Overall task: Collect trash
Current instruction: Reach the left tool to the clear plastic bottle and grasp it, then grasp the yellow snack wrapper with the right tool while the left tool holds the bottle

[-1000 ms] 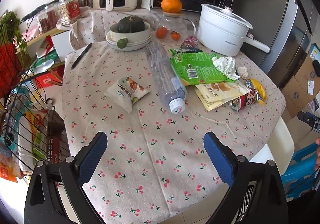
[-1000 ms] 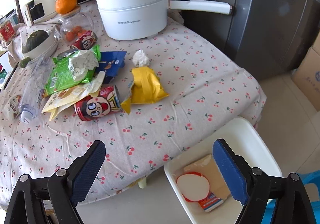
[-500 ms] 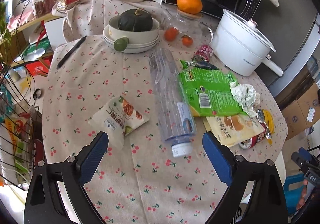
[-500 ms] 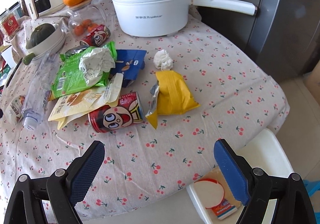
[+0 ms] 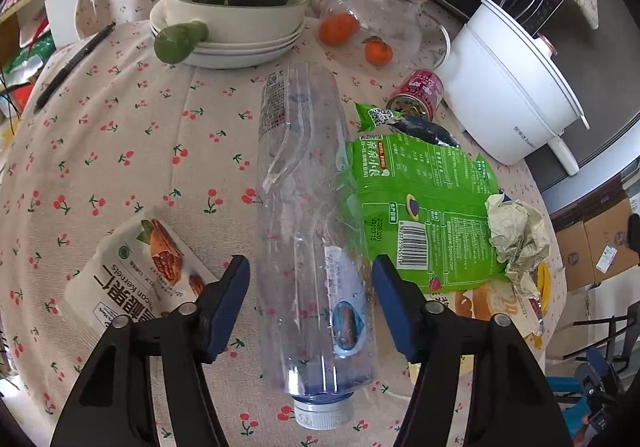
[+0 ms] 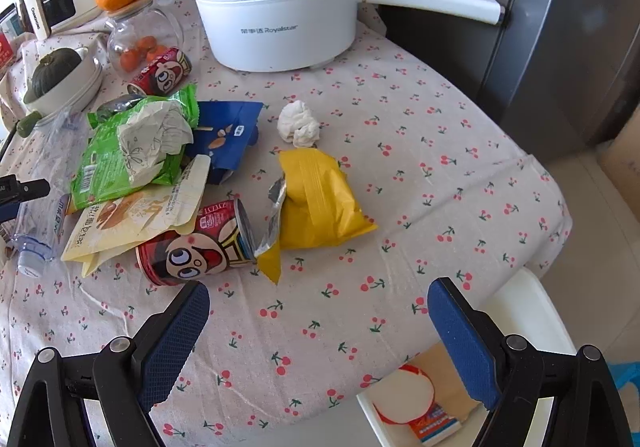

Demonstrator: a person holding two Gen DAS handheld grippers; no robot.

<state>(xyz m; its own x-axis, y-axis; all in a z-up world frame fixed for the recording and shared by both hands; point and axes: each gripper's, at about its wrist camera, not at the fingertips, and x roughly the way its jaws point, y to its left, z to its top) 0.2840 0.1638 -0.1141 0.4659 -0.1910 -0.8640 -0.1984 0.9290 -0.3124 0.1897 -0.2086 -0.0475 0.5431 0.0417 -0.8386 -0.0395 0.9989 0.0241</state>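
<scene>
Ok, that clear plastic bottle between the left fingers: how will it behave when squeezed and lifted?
The plastic bottle looks empty and already dented, so it is probably light and will likely buckle under the closing left hand-held gripper. Lying on its round side, it may roll or slip. Its cap is on, so trapped air may resist crushing.

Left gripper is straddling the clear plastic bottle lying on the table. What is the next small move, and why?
Probably finish closing the left gripper on the clear plastic bottle, then lift. Its jaws have just been closing and the bottle's lower body, near the cap, lies between the blue pads, but a sliver of gap shows on each side, so it is not gripped yet. The right gripper hangs open over bare tablecloth.
</scene>
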